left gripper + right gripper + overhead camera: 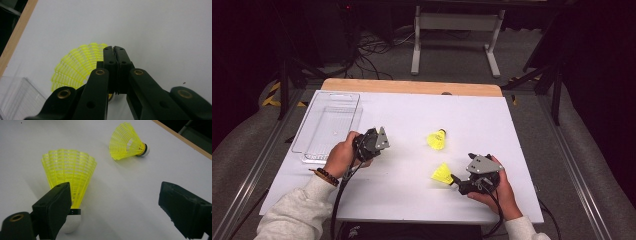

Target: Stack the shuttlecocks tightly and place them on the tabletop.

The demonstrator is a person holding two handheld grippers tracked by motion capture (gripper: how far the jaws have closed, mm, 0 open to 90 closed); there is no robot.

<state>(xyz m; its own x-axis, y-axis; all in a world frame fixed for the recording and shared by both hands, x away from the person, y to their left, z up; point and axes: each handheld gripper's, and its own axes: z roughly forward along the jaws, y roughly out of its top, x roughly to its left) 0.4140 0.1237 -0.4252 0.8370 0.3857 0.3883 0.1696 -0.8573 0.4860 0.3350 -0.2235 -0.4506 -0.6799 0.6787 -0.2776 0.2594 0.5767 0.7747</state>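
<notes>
My left gripper (379,137) hangs just right of the clear tray, shut on the skirt of a yellow shuttlecock (77,65). In the left gripper view the jaws (114,50) are pressed together with the mesh skirt fanning out behind them to the left. My right gripper (454,179) rests low near the table's front right and is open (113,195). A second yellow shuttlecock (442,173) (67,172) lies at its tip, its white cork (71,222) against the inner side of the left jaw. A third shuttlecock (437,139) (127,141) lies farther off, mid-table.
A clear plastic tray (329,125) stands at the table's back left, with its corner (20,97) close to my left gripper. The white tabletop (412,195) ends in a wooden strip (412,86) at the far edge. Cables and a metal stand lie beyond.
</notes>
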